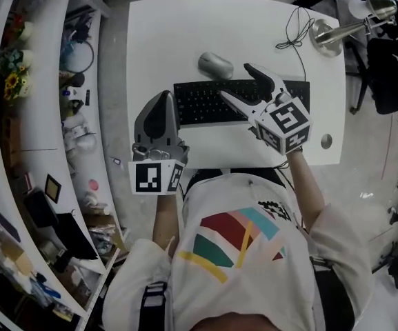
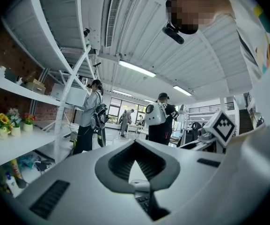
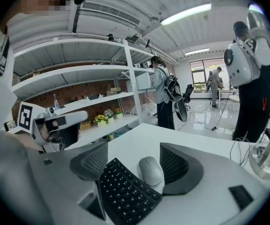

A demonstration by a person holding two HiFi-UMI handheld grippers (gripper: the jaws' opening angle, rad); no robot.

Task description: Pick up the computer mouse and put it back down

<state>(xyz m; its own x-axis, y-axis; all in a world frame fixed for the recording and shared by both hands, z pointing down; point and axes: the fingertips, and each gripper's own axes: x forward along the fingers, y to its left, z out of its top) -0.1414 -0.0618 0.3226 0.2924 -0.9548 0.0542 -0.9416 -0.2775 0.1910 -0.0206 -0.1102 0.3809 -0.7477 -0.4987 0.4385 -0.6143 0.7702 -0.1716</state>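
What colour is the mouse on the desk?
The mouse is silver-grey, plain, no pattern. It shows best in the right gripper view.

Your mouse (image 1: 215,65) is silver-grey, on a white worktop (image 1: 164,33) beside a black keyboard (image 1: 205,103). Your left gripper (image 1: 161,96) and right gripper (image 1: 236,80) are grey, their fingers (image 3: 177,165) lined with black ribbing, their cubes (image 1: 285,124) chequered black-and-white. Your shirt (image 1: 205,205) is white with teal, red, yellow and pink patches.

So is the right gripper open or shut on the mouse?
Open: the right gripper has its jaws wide apart above the keyboard; the mouse lies untouched on the table.
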